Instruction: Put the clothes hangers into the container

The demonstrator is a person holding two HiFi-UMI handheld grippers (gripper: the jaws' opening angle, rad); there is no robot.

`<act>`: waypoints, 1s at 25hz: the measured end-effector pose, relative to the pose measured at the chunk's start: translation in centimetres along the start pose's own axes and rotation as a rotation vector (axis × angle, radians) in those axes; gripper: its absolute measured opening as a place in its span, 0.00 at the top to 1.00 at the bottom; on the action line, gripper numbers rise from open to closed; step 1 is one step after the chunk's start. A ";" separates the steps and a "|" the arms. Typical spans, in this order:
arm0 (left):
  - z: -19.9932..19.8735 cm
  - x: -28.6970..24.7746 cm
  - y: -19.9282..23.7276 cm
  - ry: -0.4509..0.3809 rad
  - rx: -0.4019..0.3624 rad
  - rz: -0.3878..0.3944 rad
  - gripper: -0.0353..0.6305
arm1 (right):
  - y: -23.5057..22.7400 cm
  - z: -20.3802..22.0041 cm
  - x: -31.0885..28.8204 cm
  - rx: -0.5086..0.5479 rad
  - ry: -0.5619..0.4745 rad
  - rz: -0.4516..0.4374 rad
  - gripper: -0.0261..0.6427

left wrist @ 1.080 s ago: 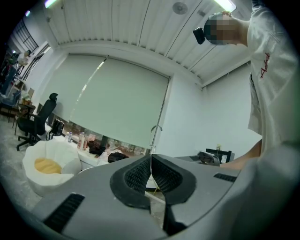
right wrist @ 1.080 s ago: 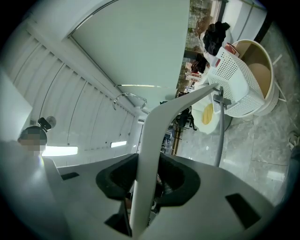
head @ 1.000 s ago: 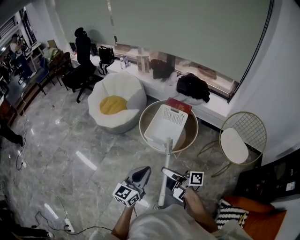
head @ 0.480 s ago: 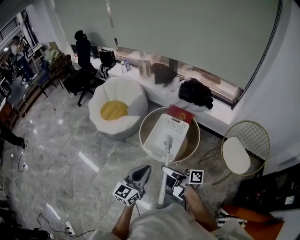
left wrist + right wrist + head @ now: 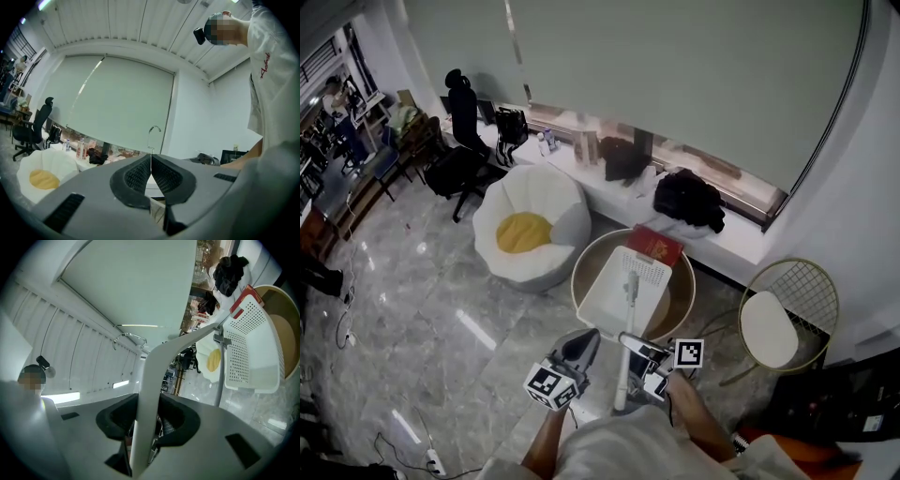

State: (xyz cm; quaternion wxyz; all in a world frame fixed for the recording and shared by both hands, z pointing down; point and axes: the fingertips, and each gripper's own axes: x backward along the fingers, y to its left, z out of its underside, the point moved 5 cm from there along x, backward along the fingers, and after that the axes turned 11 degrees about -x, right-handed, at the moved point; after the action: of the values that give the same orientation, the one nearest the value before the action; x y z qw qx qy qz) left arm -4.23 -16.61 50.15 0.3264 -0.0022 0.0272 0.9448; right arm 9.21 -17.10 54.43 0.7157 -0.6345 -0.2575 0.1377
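Clothes hanger (image 5: 152,380) is clamped by its white arm in the right gripper (image 5: 145,427) jaws. The left gripper (image 5: 151,171) jaws are pinched together on its thin hook (image 5: 153,130). The long white arm points straight ahead, and its tip reaches over the white basket (image 5: 602,289) on the round table (image 5: 581,267).

Head view: even, cool indoor light, moderately dim. The polished floor (image 5: 441,281) carries pale streaks of glare left of the fingers (image 5: 581,349); shadows are soft. Straight walls (image 5: 862,187) bow toward the frame edges. Both gripper views: strong fisheye curvature, black corners. Left gripper view: pads (image 5: 136,180) soft, background beyond them sharper. Right gripper view: the white hanger (image 5: 150,394) between the fingers is out of focus; ceiling lamps (image 5: 61,395) flare left of them.
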 end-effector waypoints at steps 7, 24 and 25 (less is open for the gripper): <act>-0.1 -2.6 0.8 0.016 -0.009 -0.020 0.90 | -1.0 -3.4 0.0 -0.007 0.020 0.000 0.74; 2.6 -5.6 4.8 0.051 0.054 -0.012 0.90 | -4.4 -7.1 -1.7 -0.049 0.002 0.046 0.74; 2.6 -5.9 5.2 0.055 0.054 -0.008 0.90 | -4.8 -7.4 -1.7 -0.054 -0.001 0.053 0.74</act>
State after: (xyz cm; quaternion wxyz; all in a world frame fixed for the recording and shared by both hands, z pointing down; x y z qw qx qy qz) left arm -2.75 -24.22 53.17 0.3293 -0.0196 0.0620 0.9420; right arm 11.15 -24.94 58.34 0.6942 -0.6601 -0.2447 0.1501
